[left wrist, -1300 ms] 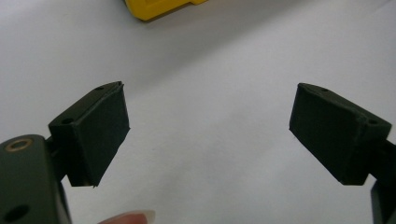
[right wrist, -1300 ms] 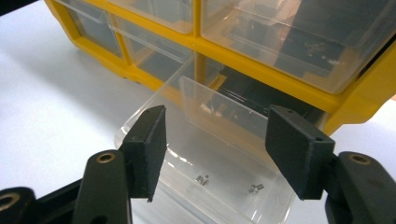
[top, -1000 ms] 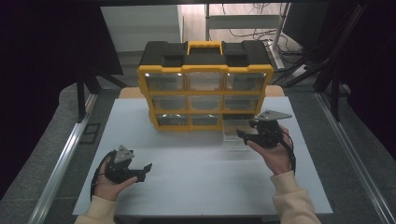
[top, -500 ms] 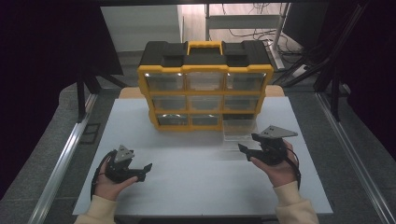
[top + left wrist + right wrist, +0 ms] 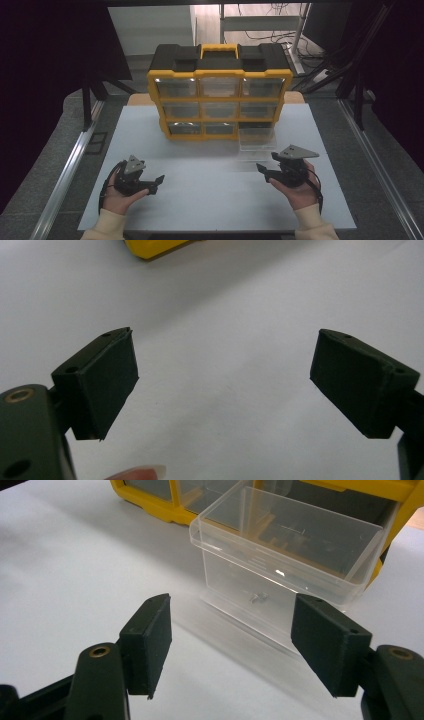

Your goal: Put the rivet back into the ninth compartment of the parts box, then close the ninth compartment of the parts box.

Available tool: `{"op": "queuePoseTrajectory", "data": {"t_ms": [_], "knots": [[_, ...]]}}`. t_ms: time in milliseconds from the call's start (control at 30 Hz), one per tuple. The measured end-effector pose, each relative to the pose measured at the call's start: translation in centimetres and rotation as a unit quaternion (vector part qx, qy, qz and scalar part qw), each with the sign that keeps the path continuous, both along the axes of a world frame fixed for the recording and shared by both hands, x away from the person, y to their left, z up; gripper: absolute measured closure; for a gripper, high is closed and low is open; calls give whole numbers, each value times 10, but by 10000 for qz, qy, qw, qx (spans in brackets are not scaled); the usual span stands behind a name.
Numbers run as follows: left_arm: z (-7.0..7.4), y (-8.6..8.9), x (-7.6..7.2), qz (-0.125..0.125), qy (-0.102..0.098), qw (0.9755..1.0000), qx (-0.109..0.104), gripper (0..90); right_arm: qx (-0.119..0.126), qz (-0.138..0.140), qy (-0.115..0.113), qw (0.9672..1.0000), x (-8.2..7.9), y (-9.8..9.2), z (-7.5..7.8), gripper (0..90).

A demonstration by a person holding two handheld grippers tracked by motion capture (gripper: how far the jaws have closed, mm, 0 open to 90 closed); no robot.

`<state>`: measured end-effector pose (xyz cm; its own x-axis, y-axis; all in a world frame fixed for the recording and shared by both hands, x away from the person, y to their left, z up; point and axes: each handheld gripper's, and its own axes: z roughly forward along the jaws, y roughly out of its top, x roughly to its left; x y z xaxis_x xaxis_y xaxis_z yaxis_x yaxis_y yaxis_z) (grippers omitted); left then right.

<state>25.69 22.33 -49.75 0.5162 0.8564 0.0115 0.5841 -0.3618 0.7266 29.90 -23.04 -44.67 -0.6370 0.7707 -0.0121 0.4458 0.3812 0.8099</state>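
A yellow and black organiser [image 5: 220, 95] with clear drawers stands at the back of the white table [image 5: 210, 205]. Its bottom right drawer [image 5: 257, 140] is pulled out onto the table. In the right gripper view this clear drawer [image 5: 290, 545] lies just beyond my right gripper [image 5: 230, 640], with a small metal piece [image 5: 257, 598] inside it. The right gripper [image 5: 263, 172] is open, its jaws have just been opening, and nothing is between them. My left gripper [image 5: 156, 184] rests open at the near left, and in its own view the left gripper [image 5: 225, 380] holds nothing.
A corner of the yellow organiser [image 5: 150, 247] shows at the top of the left gripper view. Metal rails [image 5: 70, 165] run along both sides of the table. A shelf with cables [image 5: 260, 25] stands behind the organiser.
My right gripper has drawn back from the pulled-out drawer toward the near edge and sunk lower. The left gripper has stayed put.
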Motion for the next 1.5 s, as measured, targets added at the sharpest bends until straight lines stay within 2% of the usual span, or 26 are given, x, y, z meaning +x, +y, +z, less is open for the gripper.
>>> {"op": "queuePoseTrajectory", "data": {"t_ms": [367,533,800,1000,1300,1500], "knots": [[1,0,1,9,-9,10000,-6,122,-12,-149,-26,9999,-7,-5,-5,361],[0,-3,2,-14,-21,10000,-13,122,-22,-145,46,9999,-8,-4,-9,464],[0,-4,4,-51,-12,10000,-1,123,-182,113,317,9993,-6,5,-19,720],[0,-4,5,-63,-28,10000,8,123,-308,189,316,9988,-7,8,-23,865],[1,-3,5,-47,-42,10000,13,123,-288,23,200,9994,1,7,-26,898],[2,-6,5,-30,-68,10000,48,124,-307,12,219,9993,6,9,-30,898]]}}
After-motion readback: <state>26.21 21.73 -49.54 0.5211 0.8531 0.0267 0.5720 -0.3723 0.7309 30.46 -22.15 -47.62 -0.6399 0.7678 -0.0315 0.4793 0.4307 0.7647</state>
